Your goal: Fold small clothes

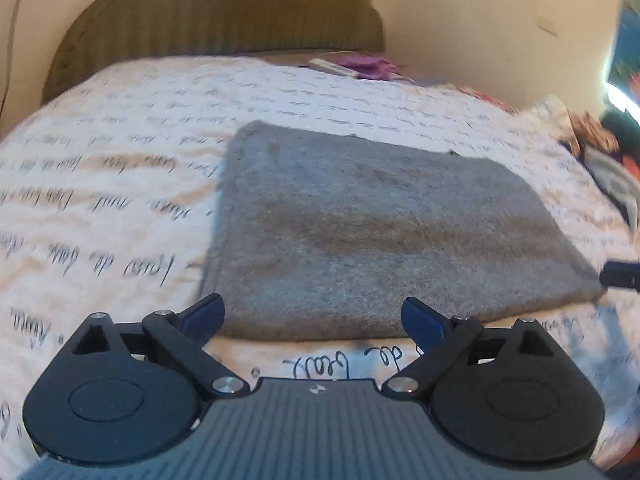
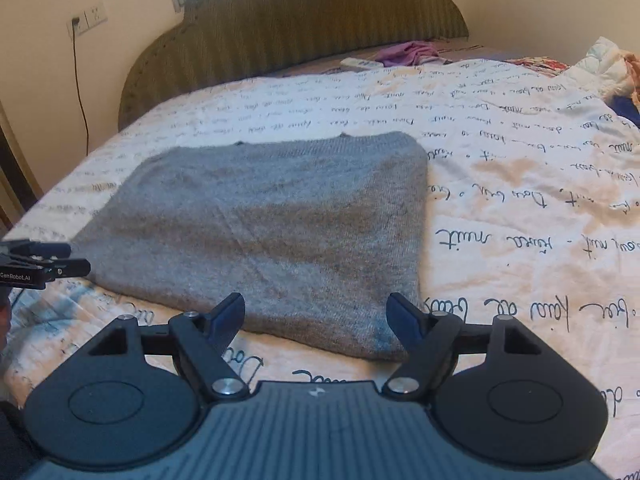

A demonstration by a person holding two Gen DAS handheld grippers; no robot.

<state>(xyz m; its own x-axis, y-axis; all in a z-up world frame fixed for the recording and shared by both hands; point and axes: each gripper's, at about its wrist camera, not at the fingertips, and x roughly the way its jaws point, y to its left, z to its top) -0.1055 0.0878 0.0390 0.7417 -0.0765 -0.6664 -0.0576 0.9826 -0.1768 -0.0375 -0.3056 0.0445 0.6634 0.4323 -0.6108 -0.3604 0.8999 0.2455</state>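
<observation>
A grey knitted garment (image 1: 372, 232) lies folded in a flat rectangle on the bed; it also shows in the right wrist view (image 2: 272, 232). My left gripper (image 1: 312, 320) is open and empty, just above the garment's near edge toward its left corner. My right gripper (image 2: 316, 316) is open and empty, over the garment's near right corner. The left gripper also shows from the side at the left edge of the right wrist view (image 2: 44, 264). The right gripper's tip shows at the right edge of the left wrist view (image 1: 620, 274).
The bed has a white cover with black script (image 2: 520, 216) and an olive ribbed headboard (image 2: 304, 20). A purple cloth (image 2: 408, 53) and a remote lie near the headboard. A heap of mixed clothes (image 2: 612, 68) sits at the right.
</observation>
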